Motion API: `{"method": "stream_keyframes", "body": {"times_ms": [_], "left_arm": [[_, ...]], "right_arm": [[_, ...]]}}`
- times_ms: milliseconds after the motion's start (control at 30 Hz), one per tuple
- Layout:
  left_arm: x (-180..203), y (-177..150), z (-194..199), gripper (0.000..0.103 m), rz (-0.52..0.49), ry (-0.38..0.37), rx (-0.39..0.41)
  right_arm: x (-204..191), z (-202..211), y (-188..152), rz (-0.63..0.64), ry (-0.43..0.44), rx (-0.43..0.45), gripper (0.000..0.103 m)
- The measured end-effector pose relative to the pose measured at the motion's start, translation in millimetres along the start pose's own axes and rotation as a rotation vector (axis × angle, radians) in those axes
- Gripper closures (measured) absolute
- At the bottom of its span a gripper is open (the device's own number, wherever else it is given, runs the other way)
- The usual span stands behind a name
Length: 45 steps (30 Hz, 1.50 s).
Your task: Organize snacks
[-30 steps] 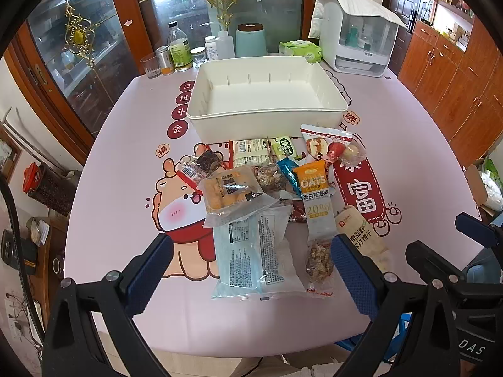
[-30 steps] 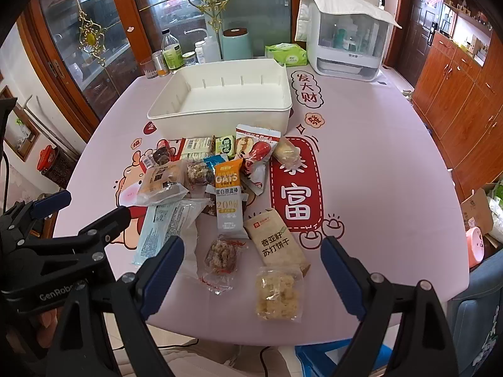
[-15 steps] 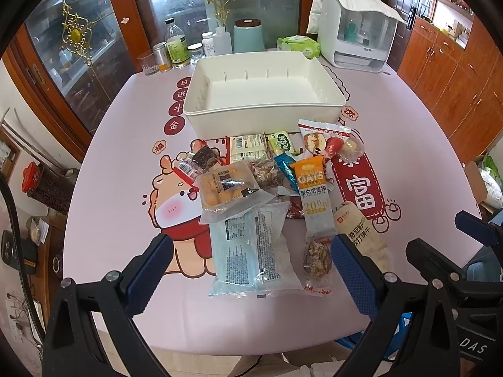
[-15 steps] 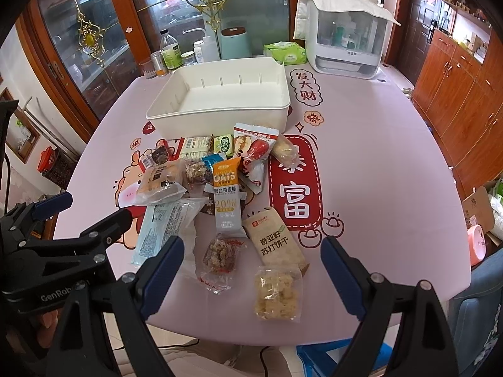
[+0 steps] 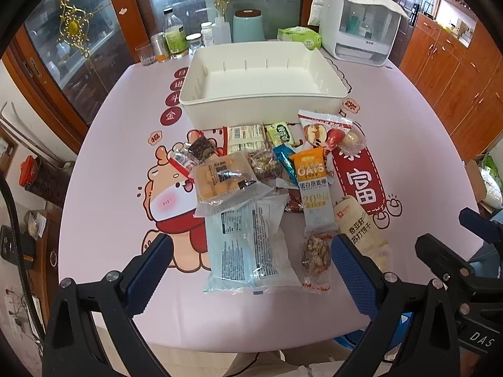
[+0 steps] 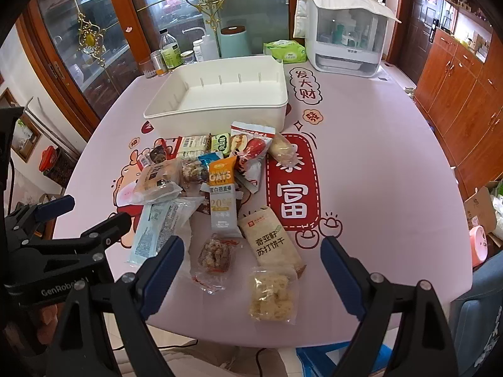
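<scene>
Blue-padded jaws gape wide above the snack pile (image 5: 267,188).

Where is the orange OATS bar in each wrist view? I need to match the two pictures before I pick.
Left wrist: the OATS bar lies right of centre in the snack pile, lengthwise, orange end toward the bin.
Right wrist: the OATS bar lies left of centre, above the clear nut-cluster pack.
Shared landmark: the empty white bin, just beyond the pile in both views.
</scene>
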<state>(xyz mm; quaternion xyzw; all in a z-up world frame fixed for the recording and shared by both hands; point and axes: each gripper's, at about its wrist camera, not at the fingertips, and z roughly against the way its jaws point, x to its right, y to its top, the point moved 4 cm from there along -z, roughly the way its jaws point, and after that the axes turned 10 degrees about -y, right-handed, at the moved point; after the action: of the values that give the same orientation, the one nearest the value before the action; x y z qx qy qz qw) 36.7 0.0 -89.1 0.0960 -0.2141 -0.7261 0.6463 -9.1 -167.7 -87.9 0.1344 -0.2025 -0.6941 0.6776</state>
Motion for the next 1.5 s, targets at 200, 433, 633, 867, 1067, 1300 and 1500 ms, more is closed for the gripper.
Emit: {"method": "stream_keyframes", "body": {"times_ms": [200, 433, 633, 867, 1067, 1300, 1500], "left_arm": [[-3, -3, -9, 0.004, 0.016, 0.008, -0.034], [1, -9, -17, 0.004, 0.013, 0.020, -0.070], [-4, -13, -29, 0.004, 0.030, 0.034, -0.105], [-33, -23, -55, 0.004, 0.098, 0.075, -0.168], [-56, -40, -86, 0.004, 0.150, 0.058, -0.243], [-69, -56, -127, 0.004, 0.281, -0.050, -0.342], [-70, -58, -161, 0.003, 0.306, -0.054, -0.375]], "right_arm": [[9, -10, -5, -0.004, -0.004, -0.020, 0.014], [17, -20, -12, -0.001, 0.001, -0.044, 0.014], [27, -38, -23, 0.009, -0.010, -0.083, 0.014], [46, -73, -48, 0.020, -0.023, -0.166, 0.014], [50, -103, -76, 0.049, 0.009, -0.266, 0.014], [31, -130, -95, 0.098, 0.055, -0.339, 0.014], [17, -146, -98, 0.115, 0.083, -0.370, 0.014]]}}
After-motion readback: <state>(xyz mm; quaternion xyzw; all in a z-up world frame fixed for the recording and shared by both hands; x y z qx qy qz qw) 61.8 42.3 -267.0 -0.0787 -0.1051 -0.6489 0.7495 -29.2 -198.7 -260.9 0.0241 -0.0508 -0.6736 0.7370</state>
